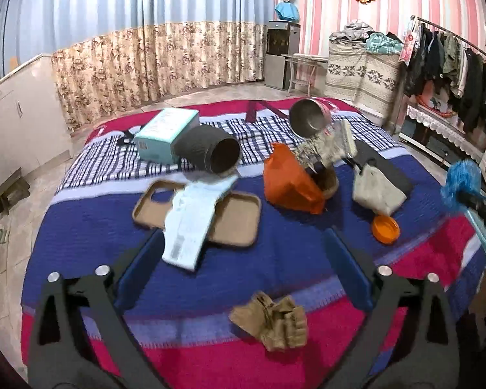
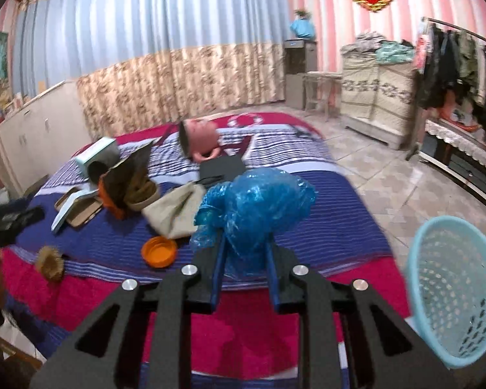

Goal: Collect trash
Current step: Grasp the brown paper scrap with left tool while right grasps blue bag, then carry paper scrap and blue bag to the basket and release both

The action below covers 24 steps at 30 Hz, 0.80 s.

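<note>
Trash lies scattered on a striped bed (image 1: 90, 233). My left gripper (image 1: 246, 253) hangs open over the blue band of the blanket, with nothing between its fingers. A crumpled brown paper (image 1: 270, 322) lies just below it, and a white paper (image 1: 191, 223) rests on brown trays (image 1: 239, 223) beside its left finger. My right gripper (image 2: 244, 246) is shut on a crumpled blue plastic bag (image 2: 256, 207), lifted over the bed's near right side. A light-blue mesh basket (image 2: 453, 291) sits to its right. An orange lid (image 2: 158, 251) and a beige pouch (image 2: 175, 210) lie to its left.
An orange bag (image 1: 291, 181), a dark tipped pot (image 1: 210, 152), a teal box (image 1: 167, 134) and a metal pot (image 1: 307, 118) lie further back on the bed. A clothes rack (image 1: 453, 61) stands on the right, white cabinets (image 1: 19, 113) on the left, tiled floor around.
</note>
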### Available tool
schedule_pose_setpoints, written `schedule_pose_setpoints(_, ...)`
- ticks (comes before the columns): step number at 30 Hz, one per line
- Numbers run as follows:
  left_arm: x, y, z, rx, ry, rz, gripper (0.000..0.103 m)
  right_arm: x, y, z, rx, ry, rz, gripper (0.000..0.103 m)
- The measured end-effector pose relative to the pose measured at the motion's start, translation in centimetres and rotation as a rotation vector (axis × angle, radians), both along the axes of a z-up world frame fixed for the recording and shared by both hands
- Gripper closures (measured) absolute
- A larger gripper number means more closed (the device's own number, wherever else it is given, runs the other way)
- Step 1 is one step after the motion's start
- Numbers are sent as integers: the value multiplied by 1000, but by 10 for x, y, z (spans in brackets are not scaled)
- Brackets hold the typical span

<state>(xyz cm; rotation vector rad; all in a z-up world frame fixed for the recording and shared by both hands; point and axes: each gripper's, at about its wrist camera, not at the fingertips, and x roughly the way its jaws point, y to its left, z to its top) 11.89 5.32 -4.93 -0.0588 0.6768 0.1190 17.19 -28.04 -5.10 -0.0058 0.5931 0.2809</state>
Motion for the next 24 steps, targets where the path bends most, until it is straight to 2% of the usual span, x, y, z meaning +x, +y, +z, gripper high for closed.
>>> schedule_pose_setpoints(6, -9, -17, -52, 17, 139, 4, 7, -4, -38, 9, 0, -18, -109, 80)
schedule_pose_setpoints(7, -9, -17, -58, 8, 149, 8, 10, -5, -43, 9, -1, -20, -125, 80)
schedule_pose_setpoints(9, -6, -15, -66, -29, 173, -5, 40, -7, -58, 12, -1, -25, -160, 80)
schedule_pose_setpoints(11, -3, -15, -63, -29, 163, -17, 56, -7, -69, 14, 4, -30, -190, 80)
schedule_pose_setpoints(17, 12, -33, -25, 2, 52, -58, 56, -9, -114, 21, 66, -42, -300, 80)
schedule_pose_setpoints(20, 27, -53, -9, 19, 7, -84, 56, -8, -131, 23, 62, -49, -351, 80)
schedule_pose_setpoints(24, 53, -99, 9, 3, -30, -175, 56, -9, -156, 26, 52, -63, -421, 80)
